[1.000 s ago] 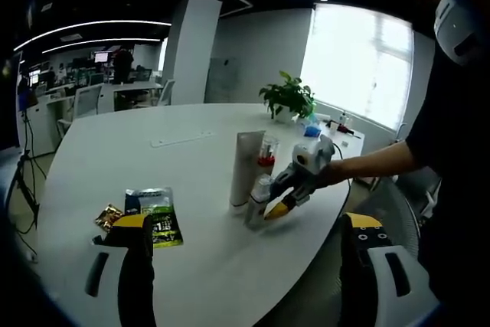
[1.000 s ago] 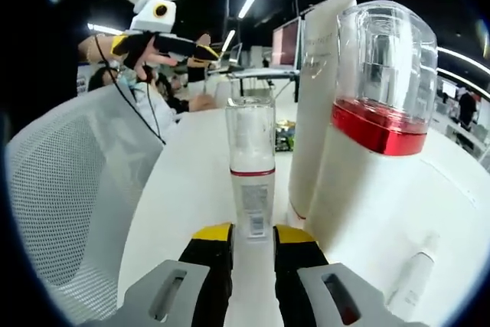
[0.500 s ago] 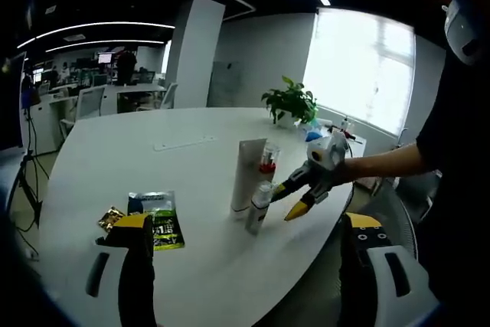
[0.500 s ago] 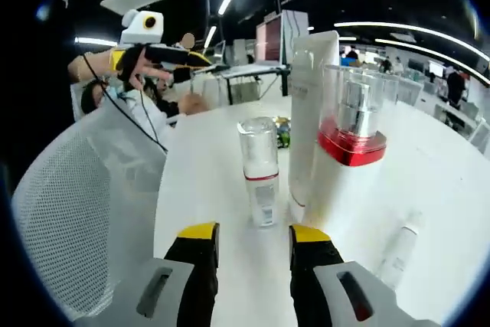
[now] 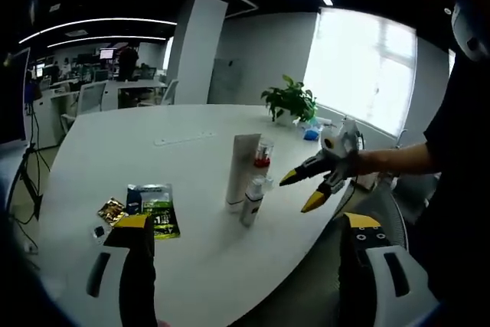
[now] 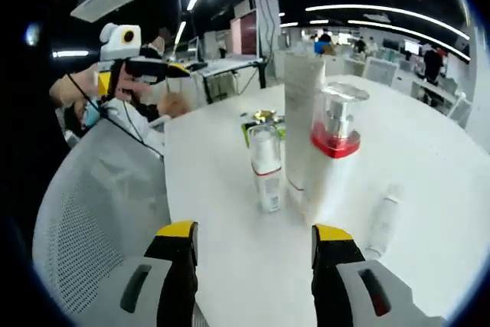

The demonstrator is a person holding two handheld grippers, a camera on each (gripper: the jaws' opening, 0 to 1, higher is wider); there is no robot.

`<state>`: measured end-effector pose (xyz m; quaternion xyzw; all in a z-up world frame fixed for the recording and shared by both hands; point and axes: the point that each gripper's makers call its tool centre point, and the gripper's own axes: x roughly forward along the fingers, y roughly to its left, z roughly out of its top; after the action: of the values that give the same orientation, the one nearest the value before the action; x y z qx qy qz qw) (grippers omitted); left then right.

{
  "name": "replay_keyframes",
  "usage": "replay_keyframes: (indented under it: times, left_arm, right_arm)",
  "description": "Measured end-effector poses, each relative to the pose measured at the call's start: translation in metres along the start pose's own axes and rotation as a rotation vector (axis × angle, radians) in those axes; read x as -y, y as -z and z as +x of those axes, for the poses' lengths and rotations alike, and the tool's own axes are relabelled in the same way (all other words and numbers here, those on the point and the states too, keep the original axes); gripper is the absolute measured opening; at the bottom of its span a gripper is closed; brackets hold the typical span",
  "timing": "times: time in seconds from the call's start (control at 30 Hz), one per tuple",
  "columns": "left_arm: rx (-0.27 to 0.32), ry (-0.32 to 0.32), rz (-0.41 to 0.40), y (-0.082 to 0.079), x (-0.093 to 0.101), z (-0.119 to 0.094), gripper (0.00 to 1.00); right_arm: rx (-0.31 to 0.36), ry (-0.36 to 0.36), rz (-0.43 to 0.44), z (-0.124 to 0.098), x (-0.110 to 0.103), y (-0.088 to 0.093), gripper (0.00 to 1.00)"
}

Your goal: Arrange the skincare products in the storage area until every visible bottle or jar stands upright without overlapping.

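On the white table [image 5: 115,151] three skincare items stand upright in a tight group near the rounded edge. The tall white tube [image 6: 302,124] stands on its cap at the back. Just in front of it, in the right gripper view, is the pump bottle [image 6: 331,155], white below a red band, with a clear cap through which the pump head shows. Beside these stands the small bottle [image 6: 266,170], slim, with a clear cap, a thin red line and a printed label; whether it touches the tube cannot be told. A fourth item, a small clear vial [image 6: 381,223], lies flat on the table apart from the group, to the right in that view.

In the left gripper view the same group sits mid-table: tube [image 5: 242,170], pump bottle [image 5: 263,155], small bottle [image 5: 250,201]. Nearer that camera lie a green-and-black sachet [image 5: 157,212] and a small gold packet [image 5: 111,210], flat and close together. A potted plant [image 5: 289,101] stands at the far edge.

The right gripper [image 6: 253,239] is back from the bottles, its yellow-tipped fingers spread wide with nothing between them; it also shows at [image 5: 310,189], fingers apart, held by a hand. The left gripper [image 5: 243,227] has its fingers wide apart and empty; in the right gripper view it appears at [image 6: 172,70], held up above a mesh chair [image 6: 92,212].
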<state>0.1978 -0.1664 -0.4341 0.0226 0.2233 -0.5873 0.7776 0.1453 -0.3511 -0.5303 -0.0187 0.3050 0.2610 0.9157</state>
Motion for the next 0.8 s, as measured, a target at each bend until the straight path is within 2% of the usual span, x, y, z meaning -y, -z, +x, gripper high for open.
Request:
replay_keyframes:
  times: [0.3,0.8]
  left_arm:
    - [-0.02,0.003,-0.009,0.006,-0.002,-0.002,0.94]
    - [-0.015,0.0,-0.006,0.005,-0.004,-0.012,0.94]
  right_arm:
    - [0.049,0.056,-0.034,-0.022,-0.012,-0.019,0.62]
    - [0.031,0.151,0.043,-0.055,-0.028,-0.006,0.8]
